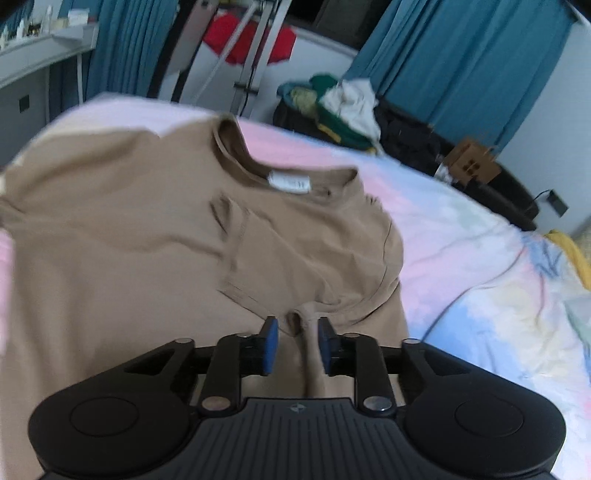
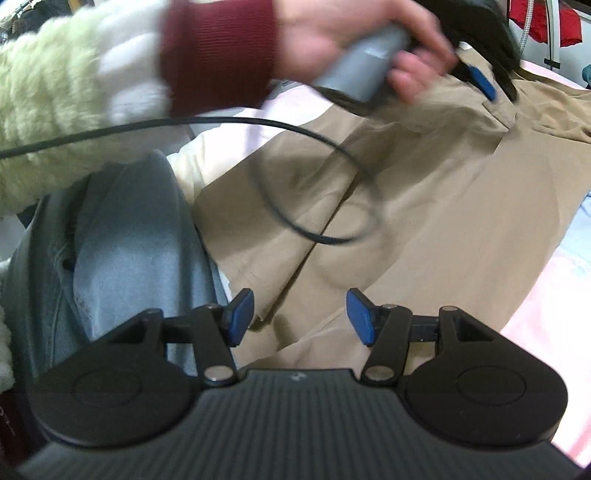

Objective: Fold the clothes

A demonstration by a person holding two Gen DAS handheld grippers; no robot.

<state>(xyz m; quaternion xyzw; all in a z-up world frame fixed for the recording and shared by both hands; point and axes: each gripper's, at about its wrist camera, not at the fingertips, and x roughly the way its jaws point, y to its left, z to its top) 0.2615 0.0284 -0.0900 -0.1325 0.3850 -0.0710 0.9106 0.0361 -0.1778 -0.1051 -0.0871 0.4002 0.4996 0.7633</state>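
Observation:
A tan T-shirt (image 1: 155, 236) lies spread on the bed, collar and white label toward the far side, with its right sleeve folded in over the body. A raised pinch of the shirt's cloth sits between the blue pads of my left gripper (image 1: 298, 343), which is shut on it. In the right wrist view the same shirt (image 2: 443, 221) fills the middle. My right gripper (image 2: 300, 317) hovers open over its near edge with nothing between the fingers. The left gripper (image 2: 480, 83), held by a hand (image 2: 332, 29), shows blurred at the top of that view.
The pastel bedsheet (image 1: 461, 258) extends right of the shirt. A pile of clothes (image 1: 340, 110) lies beyond the bed by blue curtains (image 1: 461, 66). A black cable (image 2: 295, 129) loops over the shirt. A leg in jeans (image 2: 129, 240) is at my right gripper's left.

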